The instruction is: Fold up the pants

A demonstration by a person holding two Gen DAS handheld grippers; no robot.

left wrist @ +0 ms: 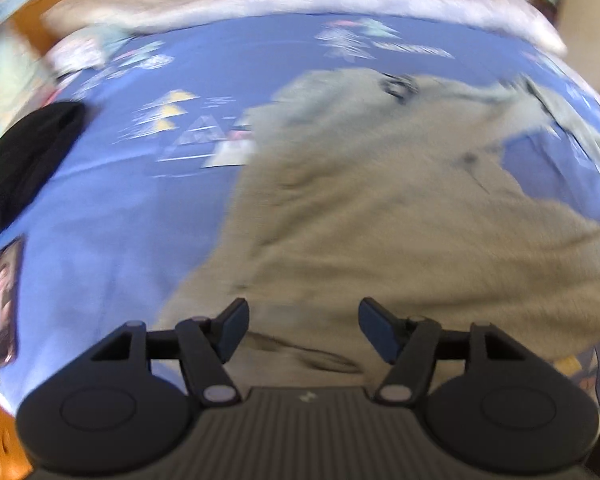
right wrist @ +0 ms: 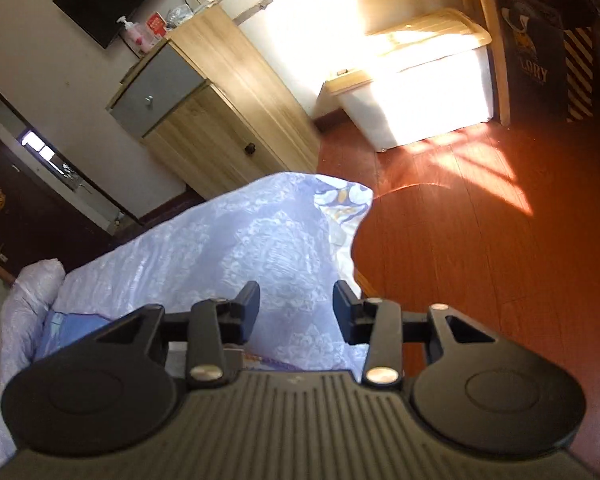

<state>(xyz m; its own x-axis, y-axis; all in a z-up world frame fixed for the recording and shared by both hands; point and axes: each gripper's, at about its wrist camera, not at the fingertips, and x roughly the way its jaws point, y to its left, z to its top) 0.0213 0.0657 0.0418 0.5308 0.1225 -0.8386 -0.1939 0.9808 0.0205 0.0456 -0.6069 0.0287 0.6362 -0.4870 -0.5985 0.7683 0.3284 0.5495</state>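
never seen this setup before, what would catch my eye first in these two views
In the left wrist view, rumpled beige pants sprawl over a blue patterned bedsheet, right ahead of the open left hand-held gripper. In the right wrist view, a sunlit white storage bin glares above a red-brown floor.

The pants (left wrist: 380,208) are soft, fuzzy tan cloth, spread just ahead of the left hand-held gripper (left wrist: 300,330), which is matt black plastic with smooth blue pads. The bed sheet (left wrist: 112,240) under them is smooth blue cloth. Ahead of the right hand-held gripper (right wrist: 296,310) lies a shiny pale quilt (right wrist: 240,248) (silky, with woven patterns), then a wooden cabinet (right wrist: 224,116) and a glossy red-brown floor (right wrist: 480,260).
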